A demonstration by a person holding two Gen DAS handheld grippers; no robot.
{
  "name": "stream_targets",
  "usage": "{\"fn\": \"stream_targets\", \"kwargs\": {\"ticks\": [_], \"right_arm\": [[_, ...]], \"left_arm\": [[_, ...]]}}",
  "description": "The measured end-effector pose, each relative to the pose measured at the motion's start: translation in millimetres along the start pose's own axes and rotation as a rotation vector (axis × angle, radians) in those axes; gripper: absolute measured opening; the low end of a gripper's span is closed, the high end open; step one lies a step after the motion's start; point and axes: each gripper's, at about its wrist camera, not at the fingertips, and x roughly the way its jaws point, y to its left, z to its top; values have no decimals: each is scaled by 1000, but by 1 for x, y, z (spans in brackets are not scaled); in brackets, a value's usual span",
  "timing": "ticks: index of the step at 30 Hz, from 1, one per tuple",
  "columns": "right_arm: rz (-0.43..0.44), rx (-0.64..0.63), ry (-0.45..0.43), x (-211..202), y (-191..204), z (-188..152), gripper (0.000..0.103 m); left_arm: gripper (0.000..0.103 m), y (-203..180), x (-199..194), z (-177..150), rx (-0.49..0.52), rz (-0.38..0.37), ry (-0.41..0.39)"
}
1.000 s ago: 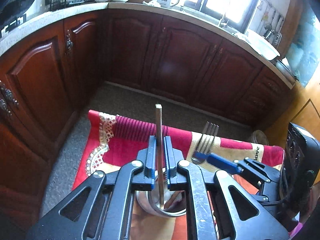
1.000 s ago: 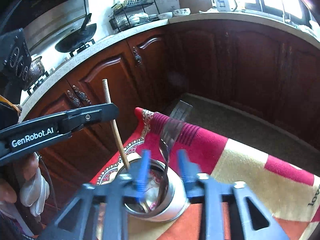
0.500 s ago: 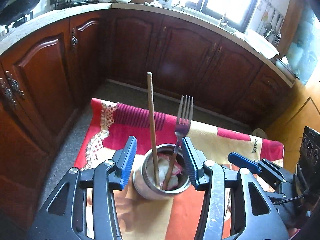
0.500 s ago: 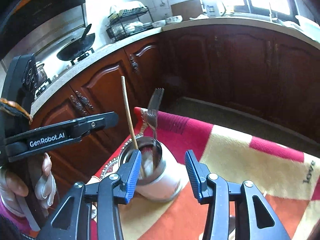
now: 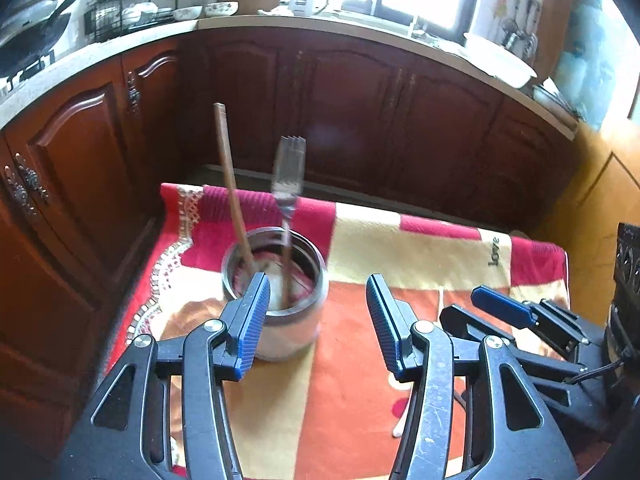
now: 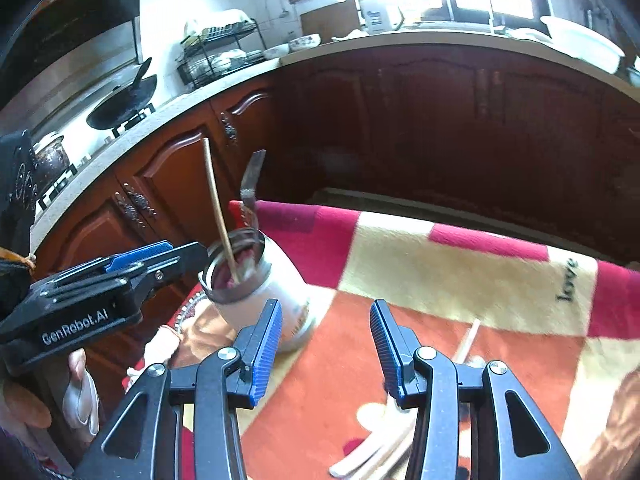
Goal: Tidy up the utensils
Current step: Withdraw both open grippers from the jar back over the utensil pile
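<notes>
A steel and white utensil cup (image 5: 280, 328) stands on the patterned cloth (image 5: 400, 248). A wooden chopstick (image 5: 230, 176) and a metal fork (image 5: 289, 184) stand in it, tines up. My left gripper (image 5: 316, 320) is open and empty, just this side of the cup. My right gripper (image 6: 326, 344) is open and empty, to the right of the cup (image 6: 264, 292). It also shows in the left wrist view (image 5: 508, 312). Pale utensils (image 6: 372, 452) lie on the cloth under the right gripper, partly hidden.
The cloth-covered table ends at its far edge (image 5: 400, 208), with dark wooden cabinets (image 5: 360, 120) and floor beyond. A counter with a dish rack (image 6: 220, 52) and a wok (image 6: 120, 104) runs behind. A gloved hand (image 6: 80, 392) holds the left gripper.
A second ago the left gripper was shut on the chopstick and the right on the fork over the cup. Both opened, left the utensils in the cup and have pulled back.
</notes>
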Motion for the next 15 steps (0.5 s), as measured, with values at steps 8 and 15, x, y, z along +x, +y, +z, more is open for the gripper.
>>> {"fn": "stream_targets", "kwargs": {"ticks": [8, 15], "right_arm": [[-68, 28, -1, -29, -27, -28, 44], [-110, 95, 14, -45, -63, -60, 44]], "left_arm": [[50, -38, 7, -27, 23, -37, 47], [50, -56, 17, -47, 45, -78, 98]]}}
